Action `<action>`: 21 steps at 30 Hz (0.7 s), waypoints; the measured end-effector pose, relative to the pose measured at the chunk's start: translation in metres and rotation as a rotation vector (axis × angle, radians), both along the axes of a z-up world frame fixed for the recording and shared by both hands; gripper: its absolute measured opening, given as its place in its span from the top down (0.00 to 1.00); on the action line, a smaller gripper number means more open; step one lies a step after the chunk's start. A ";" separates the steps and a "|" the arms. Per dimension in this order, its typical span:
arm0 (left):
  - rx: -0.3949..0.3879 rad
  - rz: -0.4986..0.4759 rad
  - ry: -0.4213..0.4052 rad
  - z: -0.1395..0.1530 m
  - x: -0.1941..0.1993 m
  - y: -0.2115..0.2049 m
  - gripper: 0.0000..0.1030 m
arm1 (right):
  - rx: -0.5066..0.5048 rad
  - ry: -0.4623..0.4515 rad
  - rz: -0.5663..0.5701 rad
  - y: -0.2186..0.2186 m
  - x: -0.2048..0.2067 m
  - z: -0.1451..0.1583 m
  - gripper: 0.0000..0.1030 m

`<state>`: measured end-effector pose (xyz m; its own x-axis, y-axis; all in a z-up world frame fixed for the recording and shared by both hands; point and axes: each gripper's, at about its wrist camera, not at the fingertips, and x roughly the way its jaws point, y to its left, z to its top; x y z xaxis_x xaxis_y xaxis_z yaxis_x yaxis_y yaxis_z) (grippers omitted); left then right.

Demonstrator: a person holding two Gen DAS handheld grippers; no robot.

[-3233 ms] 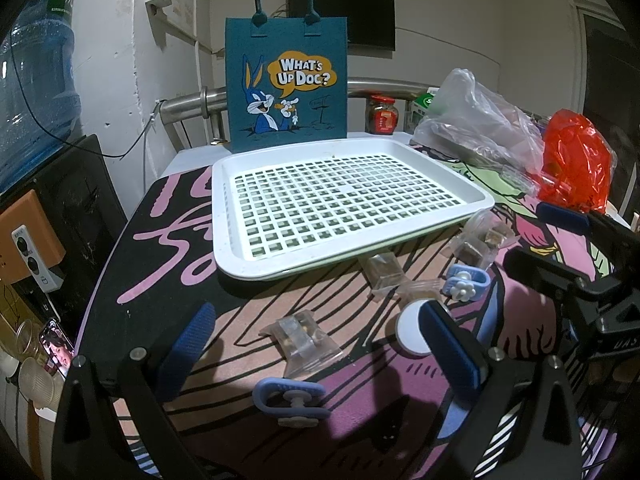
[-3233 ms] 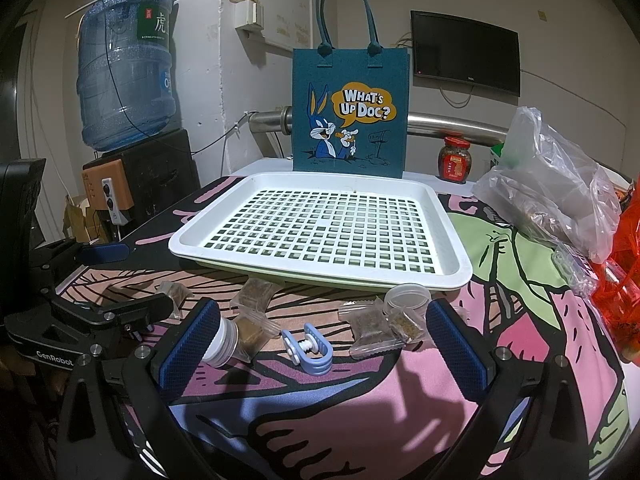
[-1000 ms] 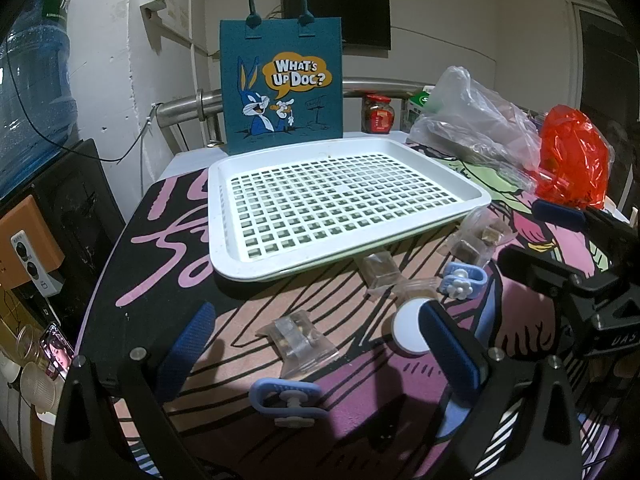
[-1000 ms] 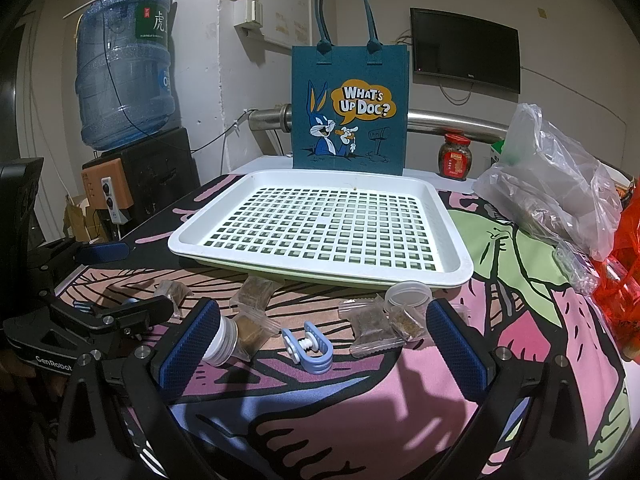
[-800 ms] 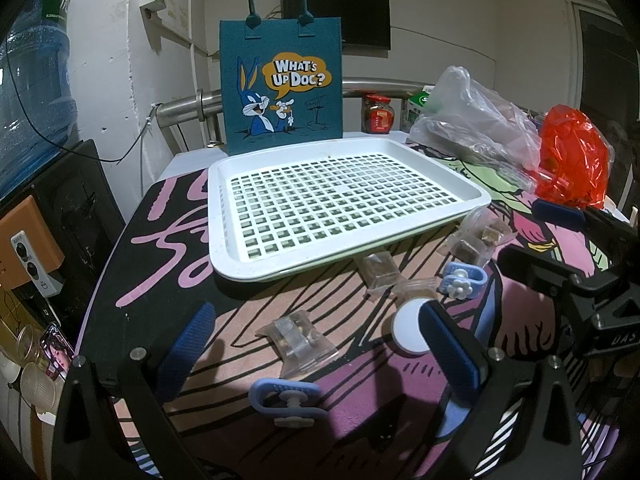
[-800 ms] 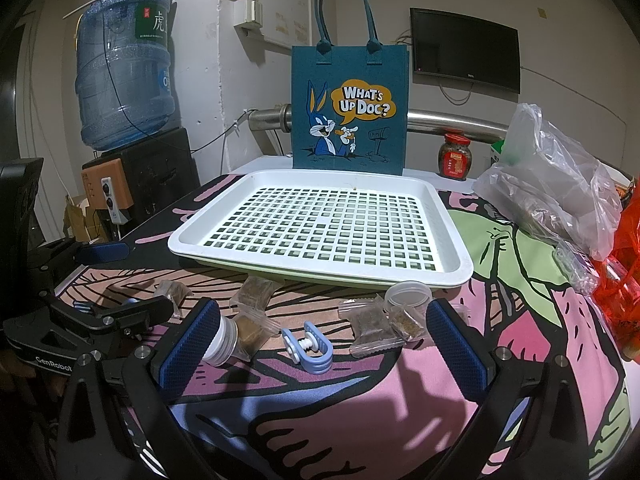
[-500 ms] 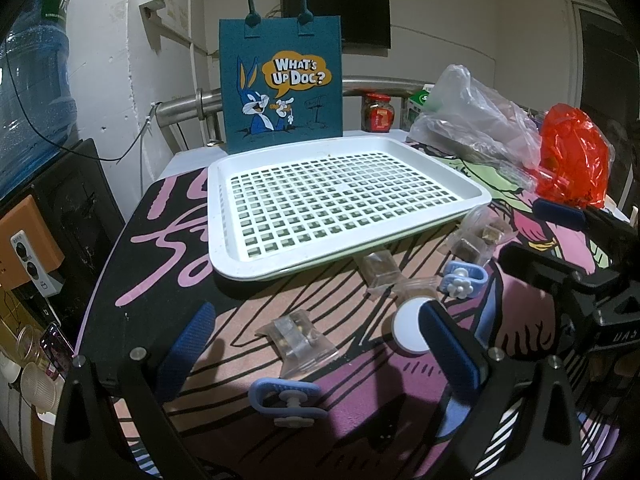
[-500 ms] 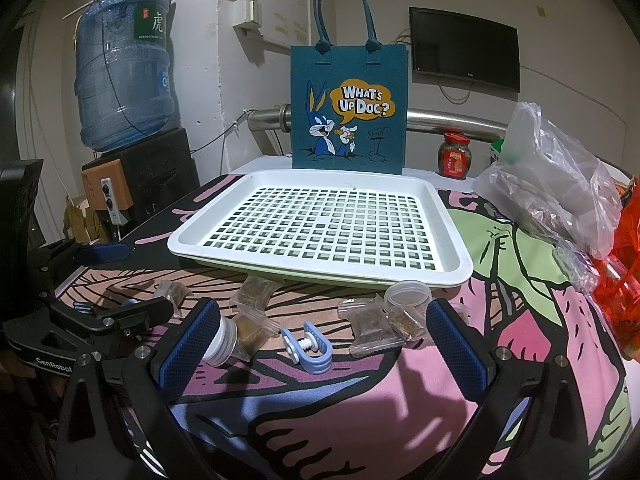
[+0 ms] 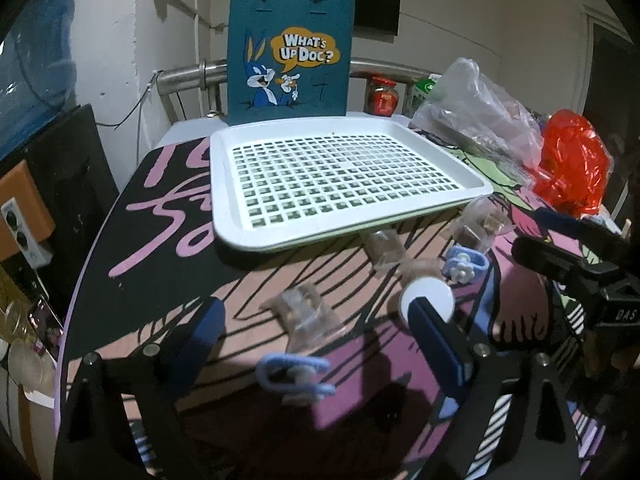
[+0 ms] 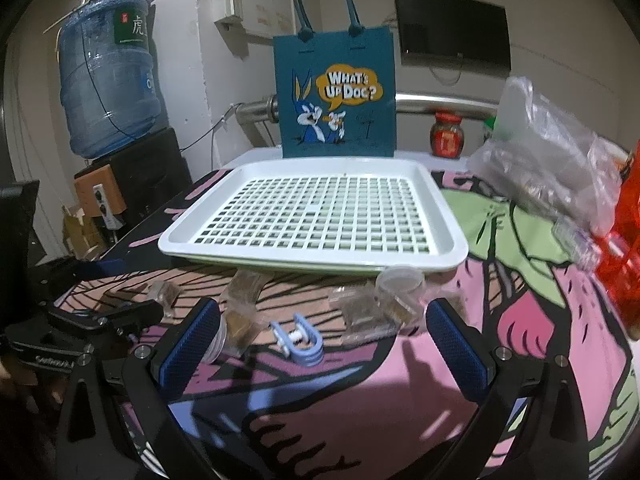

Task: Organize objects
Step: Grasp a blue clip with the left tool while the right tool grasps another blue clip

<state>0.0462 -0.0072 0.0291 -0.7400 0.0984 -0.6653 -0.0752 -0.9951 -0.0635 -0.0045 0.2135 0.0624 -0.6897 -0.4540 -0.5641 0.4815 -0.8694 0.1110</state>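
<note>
My left gripper hovers low over the printed tablecloth, its jaws wide but closing. A clear snack packet and a pale blue clip lie between its fingers, untouched. A white cap sits by the right finger. My right gripper stands open over a second blue clip, with clear packets and a small clear cup just beyond. Behind these lies the white slotted tray, which holds nothing. Each gripper shows in the other's view: the right gripper, the left gripper.
A teal cartoon tote bag stands behind the tray. Clear plastic bags and a red bag crowd the right side. A red-lidded jar is at the back. A water bottle stands off the table's left edge.
The left gripper's fingers have drawn slightly closer together. Both views have shifted a little and blurred. The objects on the cloth have not moved.
</note>
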 end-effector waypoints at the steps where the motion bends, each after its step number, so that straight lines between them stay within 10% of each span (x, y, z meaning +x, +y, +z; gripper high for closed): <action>1: 0.003 -0.001 0.001 0.001 0.003 -0.002 0.09 | -0.005 -0.008 0.003 0.002 0.001 0.000 0.00; 21: 0.020 -0.020 -0.112 -0.018 0.019 -0.011 0.15 | 0.005 -0.129 0.142 0.004 0.021 -0.013 0.00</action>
